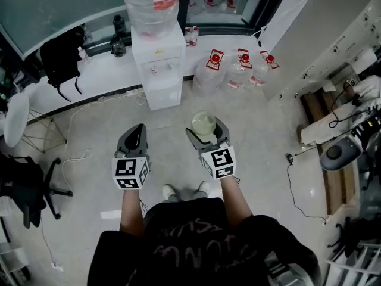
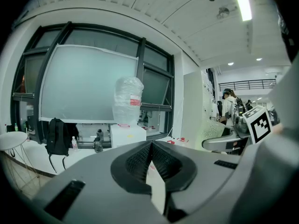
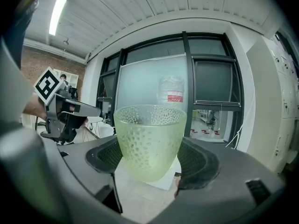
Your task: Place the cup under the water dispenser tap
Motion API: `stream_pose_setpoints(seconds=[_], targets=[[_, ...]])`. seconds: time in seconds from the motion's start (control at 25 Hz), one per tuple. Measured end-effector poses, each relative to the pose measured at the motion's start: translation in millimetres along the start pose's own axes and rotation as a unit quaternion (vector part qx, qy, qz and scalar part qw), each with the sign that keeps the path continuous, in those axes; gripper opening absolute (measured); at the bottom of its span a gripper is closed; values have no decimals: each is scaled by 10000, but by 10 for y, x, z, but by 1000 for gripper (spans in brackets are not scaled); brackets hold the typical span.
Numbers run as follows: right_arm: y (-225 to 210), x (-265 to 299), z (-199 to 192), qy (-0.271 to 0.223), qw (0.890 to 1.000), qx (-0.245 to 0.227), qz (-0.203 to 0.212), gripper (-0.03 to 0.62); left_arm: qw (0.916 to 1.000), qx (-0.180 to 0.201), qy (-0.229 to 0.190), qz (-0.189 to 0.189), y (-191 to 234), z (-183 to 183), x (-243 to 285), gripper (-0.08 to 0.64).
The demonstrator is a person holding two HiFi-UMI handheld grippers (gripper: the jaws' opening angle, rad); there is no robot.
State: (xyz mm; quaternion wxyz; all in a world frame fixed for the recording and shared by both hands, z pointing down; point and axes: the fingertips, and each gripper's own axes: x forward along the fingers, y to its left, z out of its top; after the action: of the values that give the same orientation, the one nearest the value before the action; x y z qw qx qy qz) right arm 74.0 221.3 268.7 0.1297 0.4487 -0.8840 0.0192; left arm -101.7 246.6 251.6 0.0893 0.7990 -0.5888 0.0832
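Because the water dispenser (image 1: 158,64) stands far ahead, the right gripper (image 1: 206,137) hugs the cup (image 1: 203,123) upright for carrying, and the left gripper (image 1: 137,133) is closed, empty.

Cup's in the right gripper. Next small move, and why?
Probably carry the cup forward, kept upright, toward the water dispenser. The right gripper is shut on it, but the dispenser stands well ahead across open floor, so its taps look out of reach.
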Motion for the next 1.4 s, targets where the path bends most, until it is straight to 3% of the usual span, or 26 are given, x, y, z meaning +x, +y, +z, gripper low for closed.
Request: stream_pose_setpoints(seconds=[0.44,0.92,1.4], targets=[[275,174,88,-71,9999,14,-110,370,9999,-1,-69,-144,320,-6,-80,10],[41,610,134,-190,9995,104,-233,370,9998,98,13,-200,537,5,330,10],[-509,1356,-21,31,9997,236,-45,370,9993,14,352,-87,709,-82,1178,11]])
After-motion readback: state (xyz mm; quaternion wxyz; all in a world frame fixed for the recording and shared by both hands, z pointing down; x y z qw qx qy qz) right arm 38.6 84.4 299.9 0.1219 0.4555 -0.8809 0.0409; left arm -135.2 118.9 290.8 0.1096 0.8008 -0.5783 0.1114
